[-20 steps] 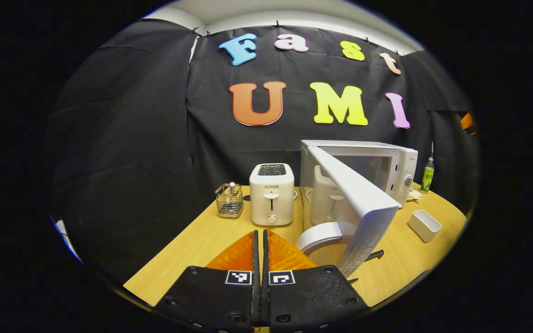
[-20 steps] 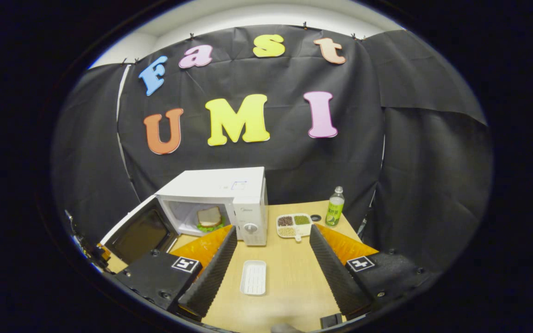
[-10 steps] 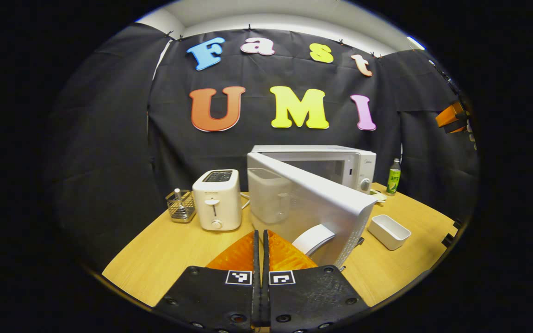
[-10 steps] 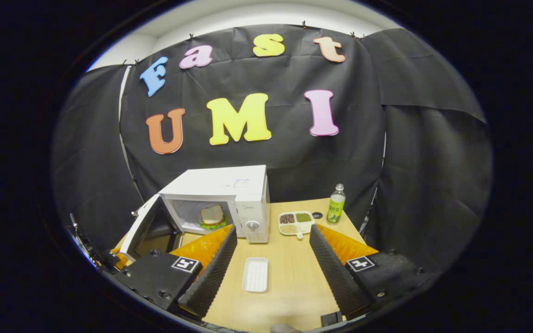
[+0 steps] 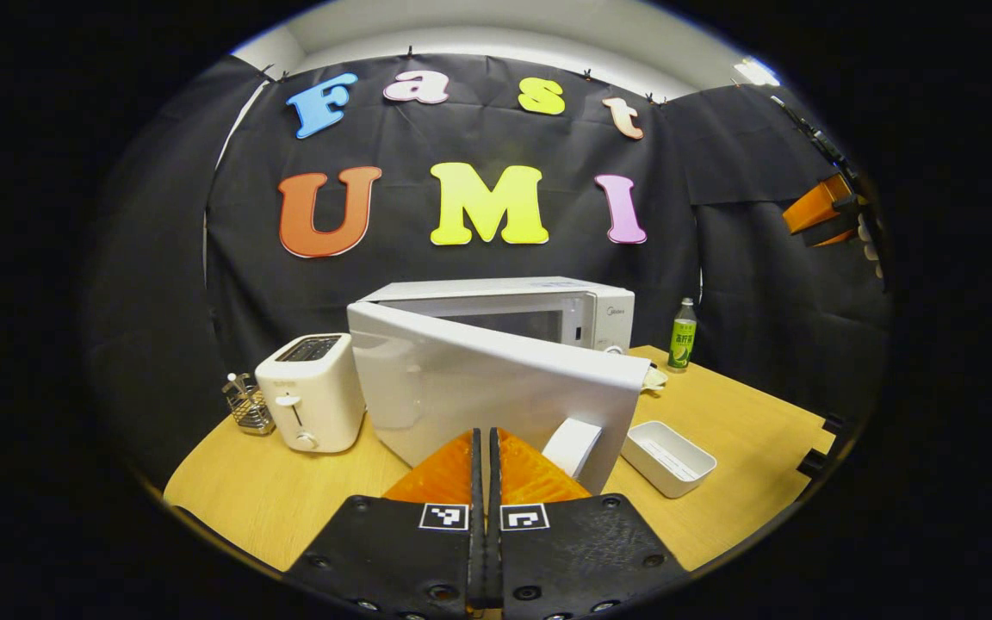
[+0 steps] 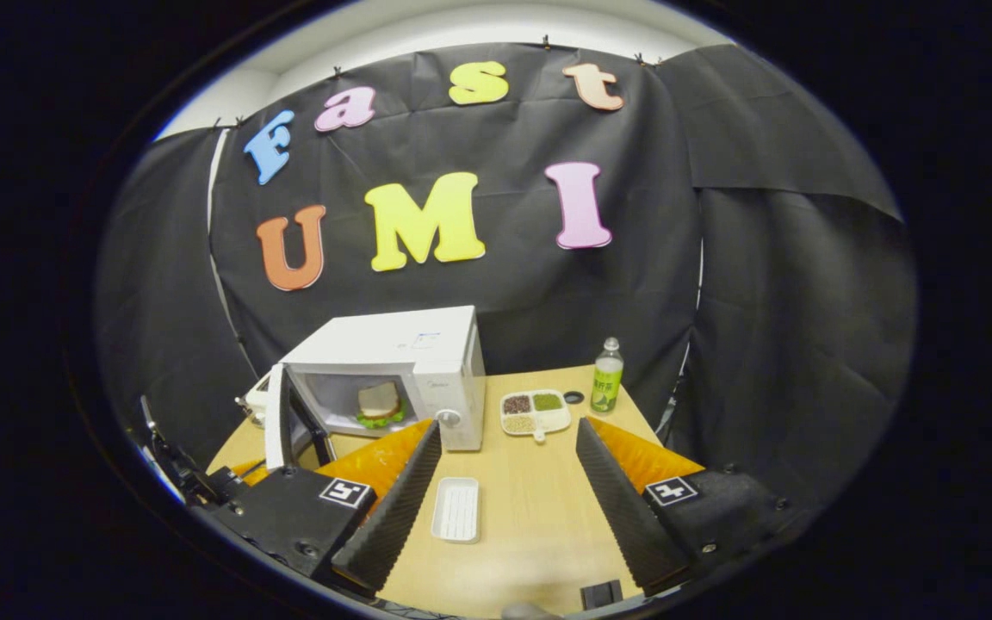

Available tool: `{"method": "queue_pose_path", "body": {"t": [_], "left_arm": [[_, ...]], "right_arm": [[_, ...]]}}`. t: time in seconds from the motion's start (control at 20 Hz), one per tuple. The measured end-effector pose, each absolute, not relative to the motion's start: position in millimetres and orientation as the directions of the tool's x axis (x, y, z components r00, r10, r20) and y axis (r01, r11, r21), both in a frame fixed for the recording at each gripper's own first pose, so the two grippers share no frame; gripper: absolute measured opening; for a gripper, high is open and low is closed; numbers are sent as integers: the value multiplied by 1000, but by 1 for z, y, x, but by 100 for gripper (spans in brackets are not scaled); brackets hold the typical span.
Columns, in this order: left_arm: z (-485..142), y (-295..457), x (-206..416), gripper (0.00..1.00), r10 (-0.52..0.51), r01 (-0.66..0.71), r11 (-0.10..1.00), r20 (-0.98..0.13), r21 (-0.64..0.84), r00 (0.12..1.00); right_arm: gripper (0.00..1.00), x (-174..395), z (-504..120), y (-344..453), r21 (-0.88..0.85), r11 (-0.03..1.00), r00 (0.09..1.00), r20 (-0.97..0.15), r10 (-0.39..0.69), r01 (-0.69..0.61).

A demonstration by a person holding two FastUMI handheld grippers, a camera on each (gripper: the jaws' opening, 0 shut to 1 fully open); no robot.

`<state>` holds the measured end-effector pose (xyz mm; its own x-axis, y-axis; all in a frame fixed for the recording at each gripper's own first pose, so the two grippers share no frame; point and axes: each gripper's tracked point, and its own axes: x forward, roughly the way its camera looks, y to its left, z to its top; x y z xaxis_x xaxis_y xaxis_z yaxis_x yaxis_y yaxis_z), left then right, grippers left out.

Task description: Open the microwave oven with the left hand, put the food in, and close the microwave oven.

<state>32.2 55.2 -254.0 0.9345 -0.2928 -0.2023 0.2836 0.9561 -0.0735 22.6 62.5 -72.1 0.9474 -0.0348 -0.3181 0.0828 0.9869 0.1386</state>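
Observation:
The white microwave (image 6: 393, 353) stands at the table's back with its door (image 5: 496, 387) partly open. A sandwich with lettuce (image 6: 378, 405) lies inside. In the left gripper view, my left gripper (image 5: 483, 443) is shut with nothing between its fingers. Its tips are close against the door's white outer face, just left of the door handle (image 5: 572, 446); I cannot tell whether they touch. In the right gripper view, my right gripper (image 6: 505, 465) hangs open and empty over the table in front of the microwave, and the door (image 6: 276, 426) shows edge-on.
A white toaster (image 5: 306, 392) and a wire basket (image 5: 248, 403) stand left of the microwave. An empty white tray (image 6: 456, 508) lies below the right gripper. A divided dish of beans (image 6: 535, 412) and a green bottle (image 6: 606, 375) stand right of the microwave.
The microwave door has swung from wide open towards the oven. My shut left gripper has followed it round. The right gripper has barely moved.

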Motion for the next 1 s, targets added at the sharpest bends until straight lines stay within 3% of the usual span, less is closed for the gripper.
{"method": "queue_pose_path", "body": {"t": [0.45,0.8,0.85,0.9,1.0], "left_arm": [[-252,-15,84,0,-343,337,939,-207,-66,916],[-256,-52,131,0,-327,324,945,-213,-51,921],[-258,-55,140,0,-319,318,947,-217,-44,922],[-259,-58,148,0,-313,312,949,-223,-38,923],[-264,-66,164,0,-305,306,951,-234,-29,923]], "right_arm": [[92,42,-68,34,148,985,946,-322,-37,89],[92,57,-57,21,142,987,953,-301,-22,68],[100,58,-57,20,142,988,953,-301,-20,65],[92,58,-57,19,141,988,953,-302,-15,61],[92,61,-56,17,135,989,953,-301,-15,58]]}}
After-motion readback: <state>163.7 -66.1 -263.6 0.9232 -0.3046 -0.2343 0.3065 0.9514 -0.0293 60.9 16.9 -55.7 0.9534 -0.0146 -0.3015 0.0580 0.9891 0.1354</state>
